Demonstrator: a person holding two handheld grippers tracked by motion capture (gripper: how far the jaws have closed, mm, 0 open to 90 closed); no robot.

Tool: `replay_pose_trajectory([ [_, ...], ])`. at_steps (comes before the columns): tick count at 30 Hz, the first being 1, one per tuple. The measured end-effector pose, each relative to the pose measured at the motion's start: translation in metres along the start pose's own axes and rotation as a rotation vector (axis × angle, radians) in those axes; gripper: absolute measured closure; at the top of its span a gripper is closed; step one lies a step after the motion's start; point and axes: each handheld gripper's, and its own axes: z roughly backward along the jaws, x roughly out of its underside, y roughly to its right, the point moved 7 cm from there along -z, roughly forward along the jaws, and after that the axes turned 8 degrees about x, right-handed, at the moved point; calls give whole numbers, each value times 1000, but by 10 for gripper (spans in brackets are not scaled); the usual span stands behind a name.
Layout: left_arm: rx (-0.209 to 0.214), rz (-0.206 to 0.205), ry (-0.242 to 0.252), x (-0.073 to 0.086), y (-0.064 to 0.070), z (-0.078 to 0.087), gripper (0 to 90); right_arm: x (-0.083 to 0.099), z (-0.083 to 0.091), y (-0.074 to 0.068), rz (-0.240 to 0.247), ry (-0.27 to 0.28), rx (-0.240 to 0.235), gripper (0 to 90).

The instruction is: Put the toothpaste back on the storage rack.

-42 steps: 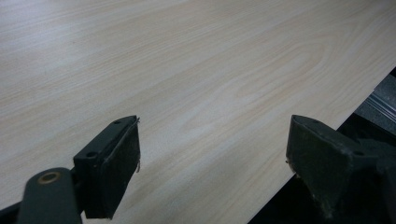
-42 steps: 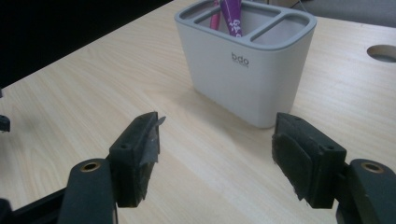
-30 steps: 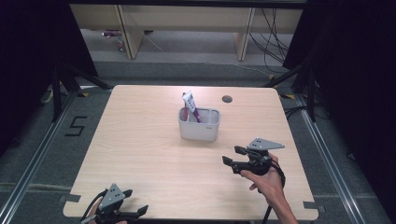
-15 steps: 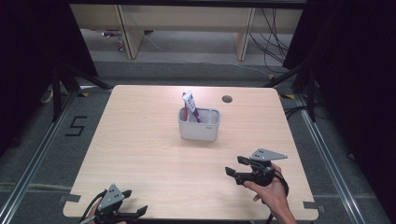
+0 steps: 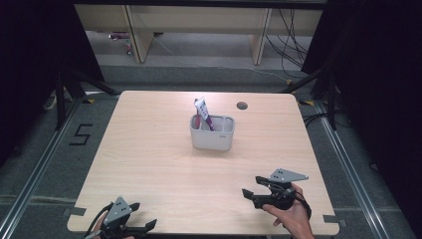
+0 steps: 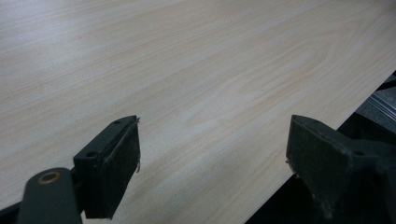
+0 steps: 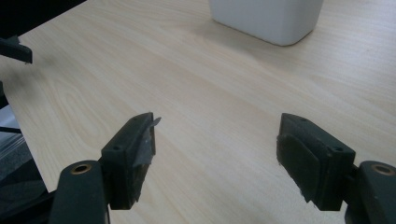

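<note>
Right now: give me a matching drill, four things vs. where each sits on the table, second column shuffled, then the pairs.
Things:
1. white holder
2. tube
3. left gripper
4. right gripper

Places:
A. near right part of the table, jaws open, nothing between them
B. standing tilted inside the container, top sticking out
C. middle of the table, towards the far edge
D. near left corner, jaws open over the edge

Pairs: 1-C, 2-B, 3-D, 4-A

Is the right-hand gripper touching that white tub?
Apart. The high view shows bare table between the right gripper and the white tub; its jaws stand open and empty.
</note>
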Motion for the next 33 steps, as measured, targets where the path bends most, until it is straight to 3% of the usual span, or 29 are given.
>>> replay_pose_trajectory([
  [1, 0, -20, -23, 1, -1, 2, 170, 2, 0, -2, -9, -2, -7, 286],
  [3, 0, -21, -26, 1, -1, 2, 170, 5, 0, -2, -2, -13, -2, 275],
  [4, 0, -21, -26, 1, -1, 2, 170, 8, 1, -5, -28, -37, -2, 269],
  [6, -1, -8, -11, 1, 0, 1, 170, 10, 0, -6, -14, -29, -8, 262],
  [7, -2, 0, -1, 0, 0, 0, 170, 11, 0, -3, 20, -28, 16, 249],
  [8, -2, -3, -6, 1, 0, 0, 170, 13, 1, -7, -21, -37, -1, 245],
  [9, -4, -3, -9, 1, 0, 0, 170, 13, 1, -5, 8, -36, 8, 244],
  [12, -6, -3, -10, 1, 0, 1, 170, 18, 1, -5, 23, -45, 5, 232],
  [14, -4, -1, -4, 1, 0, 0, 170, 21, 3, -7, -6, -64, 10, 232],
  [15, -4, 0, -3, 1, 0, 0, 170, 23, 3, -8, -4, -74, -14, 230],
  [16, -4, -1, -4, 1, 0, 1, 170, 24, 4, -4, 25, -62, 26, 229],
  [18, -4, -19, -26, 2, -1, 2, 170, 27, 5, -7, 1, -81, 4, 228],
  [20, -4, -20, -25, 2, -1, 2, 170, 30, 5, -6, 22, -82, 5, 227],
  [21, -4, -19, -27, 2, -1, 2, 170, 31, 6, -9, -4, -95, -8, 225],
  [23, -2, -19, -19, 2, -1, 2, 170, 34, 6, -8, 4, -99, -18, 222],
  [24, -2, -18, -21, 2, -1, 2, 170, 36, 7, -8, 13, -99, 7, 220],
  [25, -2, -19, -21, 2, -1, 2, 170, 38, 7, -10, -10, -108, 1, 217],
  [30, -3, -18, -20, 2, -1, 2, 170, 44, 8, -6, 39, -121, 34, 195],
  [31, -3, -18, -20, 2, -1, 2, 170, 46, 9, -9, 15, -139, 24, 193],
  [32, -3, -18, -20, 2, -1, 2, 170, 46, 9, -6, 40, -135, 33, 189],
  [33, -3, -18, -20, 2, -1, 2, 170, 48, 10, -8, 16, -151, 28, 185],
])
